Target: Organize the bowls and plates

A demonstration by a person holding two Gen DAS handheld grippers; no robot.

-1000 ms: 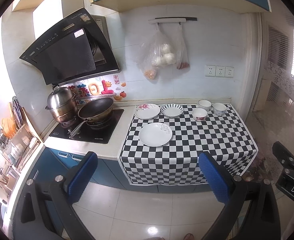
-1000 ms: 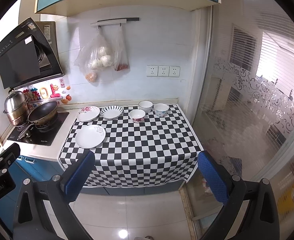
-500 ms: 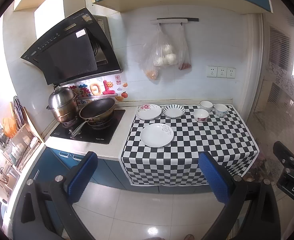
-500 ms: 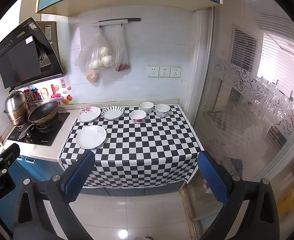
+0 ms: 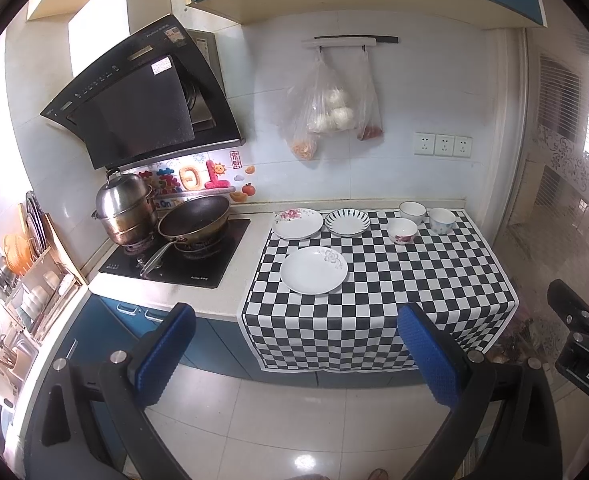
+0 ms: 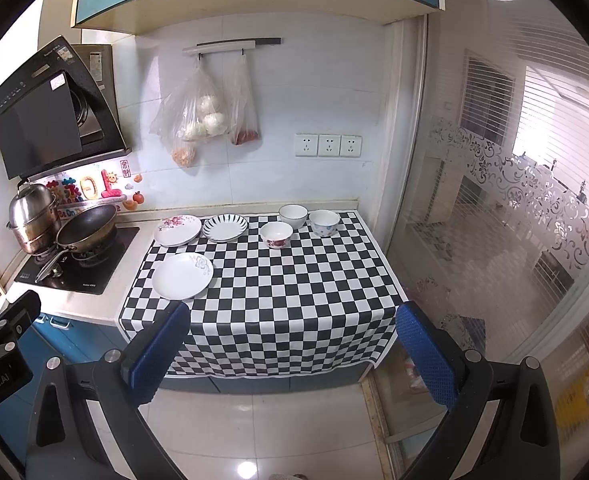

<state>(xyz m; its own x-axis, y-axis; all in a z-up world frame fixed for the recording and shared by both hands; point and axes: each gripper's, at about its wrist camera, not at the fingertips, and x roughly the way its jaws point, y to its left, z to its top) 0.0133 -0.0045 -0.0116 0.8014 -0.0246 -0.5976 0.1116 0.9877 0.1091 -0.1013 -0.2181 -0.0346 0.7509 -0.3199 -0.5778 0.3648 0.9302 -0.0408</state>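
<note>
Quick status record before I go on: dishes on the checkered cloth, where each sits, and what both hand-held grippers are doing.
surface: checkered cloth on the counter
plates: three, none stacked; white plate at front left, floral plate and striped plate behind it
bowls: three, apart from one another; red-flower bowl, white bowl, blue-pattern bowl
left hand-held gripper: open, empty, short of the counter
right hand-held gripper: open, empty, short of the counter
stove side: wok, steel pot
</note>
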